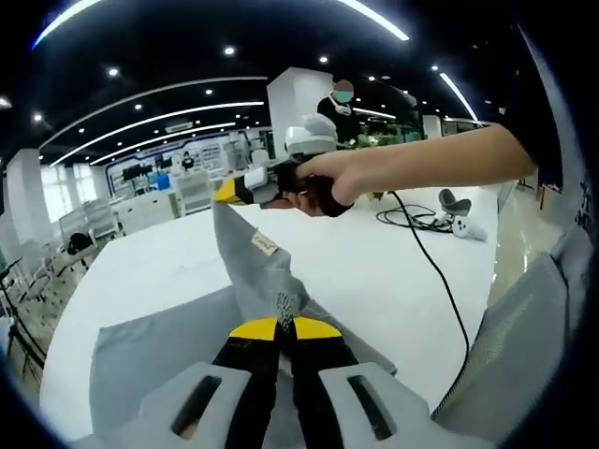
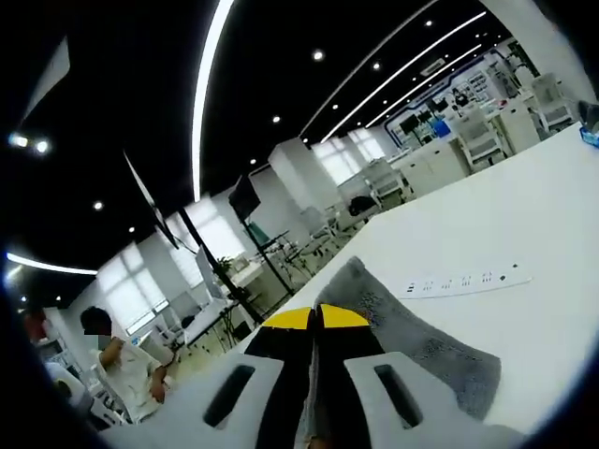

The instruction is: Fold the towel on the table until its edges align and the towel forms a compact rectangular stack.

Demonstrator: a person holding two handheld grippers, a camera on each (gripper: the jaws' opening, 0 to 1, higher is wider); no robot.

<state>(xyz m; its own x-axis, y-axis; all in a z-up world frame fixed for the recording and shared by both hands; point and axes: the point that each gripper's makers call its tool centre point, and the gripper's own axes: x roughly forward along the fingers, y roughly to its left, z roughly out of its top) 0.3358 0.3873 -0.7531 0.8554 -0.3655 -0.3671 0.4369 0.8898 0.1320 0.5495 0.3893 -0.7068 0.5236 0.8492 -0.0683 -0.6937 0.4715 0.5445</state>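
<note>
I am holding the left gripper (image 1: 279,329) with its yellow-tipped jaws pressed together on a fold of the grey towel (image 1: 168,351), which is lying partly on the white table (image 1: 374,271) toward its near edge and partly rising off it. From that pinch the cloth is running up and away in a taut narrow strip to the right gripper (image 1: 227,191), which a hand (image 1: 323,182) is carrying above the middle of the table; a small label (image 1: 265,245) is showing on the raised strip. In the right gripper view I am seeing the right gripper's jaws closed on the towel's edge, the grey cloth (image 2: 412,332) bunching just past the tips, with a white power strip (image 2: 463,279) lying on the table beyond it. As I judge it, the towel's long axis is currently slanting from the near table edge up toward the far side, so one end is pointing into the air rather than lying flat. The risk I am weighing is that both grips are taking only thin pinches: pulling further apart could slip a corner free, and lowering the raised end off-line would be leaving the edges skewed and the stack lopsided.
</note>
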